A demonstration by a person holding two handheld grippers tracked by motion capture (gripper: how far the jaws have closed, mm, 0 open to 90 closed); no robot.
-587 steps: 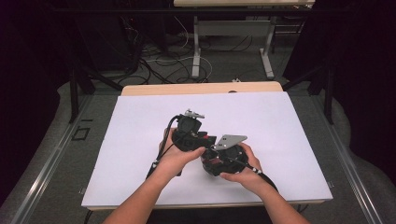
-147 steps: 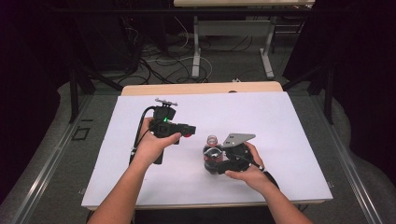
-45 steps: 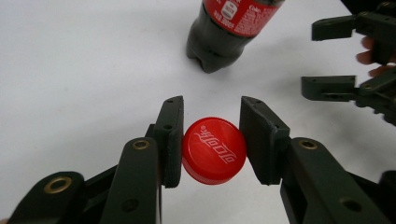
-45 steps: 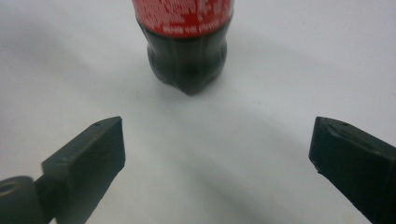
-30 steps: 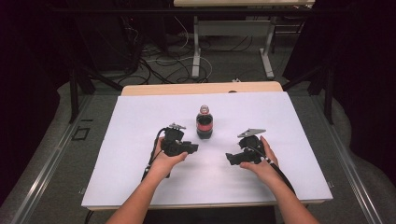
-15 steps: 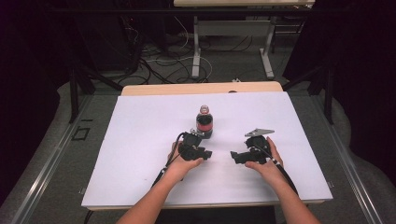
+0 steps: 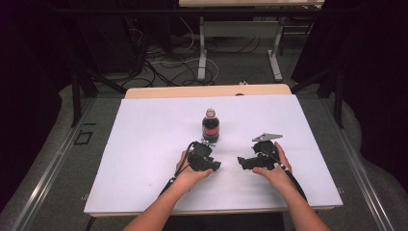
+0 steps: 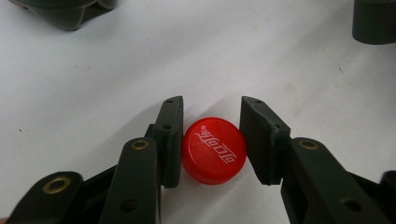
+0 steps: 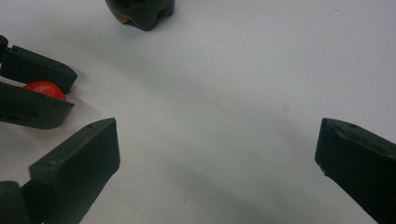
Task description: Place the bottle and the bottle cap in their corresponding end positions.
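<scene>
A small dark cola bottle (image 7: 210, 126) with a red label stands upright mid-table. A red screw cap (image 8: 214, 150) with white lettering lies low over the white table (image 7: 144, 144), and my left gripper (image 8: 211, 116) is shut on its sides. In the high view the left gripper (image 7: 219, 166) sits just in front of the bottle, pointing right. My right gripper (image 7: 240, 161) faces it from the right, a short gap away. Its jaws (image 9: 217, 140) stand wide open over bare table. The right gripper view also shows the cap (image 9: 44, 90) between the left gripper's jaws.
The bottle's base (image 9: 140, 11) stands close behind both grippers. A wooden table edge (image 7: 207, 91) runs along the back of the white sheet. Beyond it are cables and metal legs (image 7: 202, 53) on the floor.
My left gripper has moved right and toward the person, sinking closer to the table, the cap still in its jaws. The right gripper has hardly shifted.
</scene>
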